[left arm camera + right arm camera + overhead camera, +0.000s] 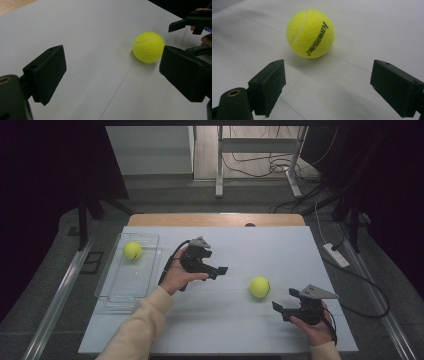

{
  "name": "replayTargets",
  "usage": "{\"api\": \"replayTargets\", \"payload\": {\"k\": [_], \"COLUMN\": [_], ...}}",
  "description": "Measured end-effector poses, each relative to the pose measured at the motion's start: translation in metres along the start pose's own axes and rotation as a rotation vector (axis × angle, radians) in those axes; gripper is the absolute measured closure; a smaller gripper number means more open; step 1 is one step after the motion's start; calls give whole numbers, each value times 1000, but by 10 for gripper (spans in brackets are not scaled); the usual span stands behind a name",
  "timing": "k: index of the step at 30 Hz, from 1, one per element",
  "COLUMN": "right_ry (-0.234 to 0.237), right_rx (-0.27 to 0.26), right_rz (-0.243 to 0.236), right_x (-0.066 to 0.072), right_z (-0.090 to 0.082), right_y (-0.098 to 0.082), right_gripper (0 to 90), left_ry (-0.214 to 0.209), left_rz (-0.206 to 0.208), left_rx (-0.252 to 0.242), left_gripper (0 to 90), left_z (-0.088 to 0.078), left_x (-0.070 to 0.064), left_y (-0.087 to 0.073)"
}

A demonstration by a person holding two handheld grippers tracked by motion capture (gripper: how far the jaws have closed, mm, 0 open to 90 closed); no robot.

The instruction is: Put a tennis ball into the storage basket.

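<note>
One yellow tennis ball (259, 286) lies on the white table top, right of centre; it is the same tennis ball (148, 47) in the left gripper view and the tennis ball (310, 33) in the right gripper view, where it carries black lettering. My left gripper (215, 261) is held left of this ball, open, jaws pointing toward it with a gap between. Its jaws (115, 70) hold nothing. My right gripper (285, 300) sits just right of the ball near the table's front, open and empty (337, 85). A second yellow ball (132, 250) rests in the clear tray (112, 290).
The clear plastic tray stands along the table's left side. A wooden strip (215, 219) runs along the far edge of the table. Beyond it are metal table legs and cables on the floor. A power strip (336, 254) lies off the right edge.
</note>
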State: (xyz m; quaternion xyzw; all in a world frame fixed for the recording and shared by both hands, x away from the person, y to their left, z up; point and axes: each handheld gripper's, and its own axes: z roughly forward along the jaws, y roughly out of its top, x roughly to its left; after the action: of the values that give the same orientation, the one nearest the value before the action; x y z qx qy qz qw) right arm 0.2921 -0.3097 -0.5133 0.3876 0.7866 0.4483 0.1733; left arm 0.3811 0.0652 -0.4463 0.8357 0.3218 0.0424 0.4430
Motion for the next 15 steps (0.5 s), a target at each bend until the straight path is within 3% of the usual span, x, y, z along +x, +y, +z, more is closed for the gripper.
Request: {"api": "replayTargets", "payload": {"k": [15], "right_ry": [1], "right_rx": [0], "right_rz": [0], "right_x": [0], "right_z": [0], "right_y": [0], "right_gripper": [125], "left_ry": [-39], "left_rz": [19], "left_rx": [27], "left_gripper": [78], "left_z": [23], "left_x": [-14], "left_y": [7]}}
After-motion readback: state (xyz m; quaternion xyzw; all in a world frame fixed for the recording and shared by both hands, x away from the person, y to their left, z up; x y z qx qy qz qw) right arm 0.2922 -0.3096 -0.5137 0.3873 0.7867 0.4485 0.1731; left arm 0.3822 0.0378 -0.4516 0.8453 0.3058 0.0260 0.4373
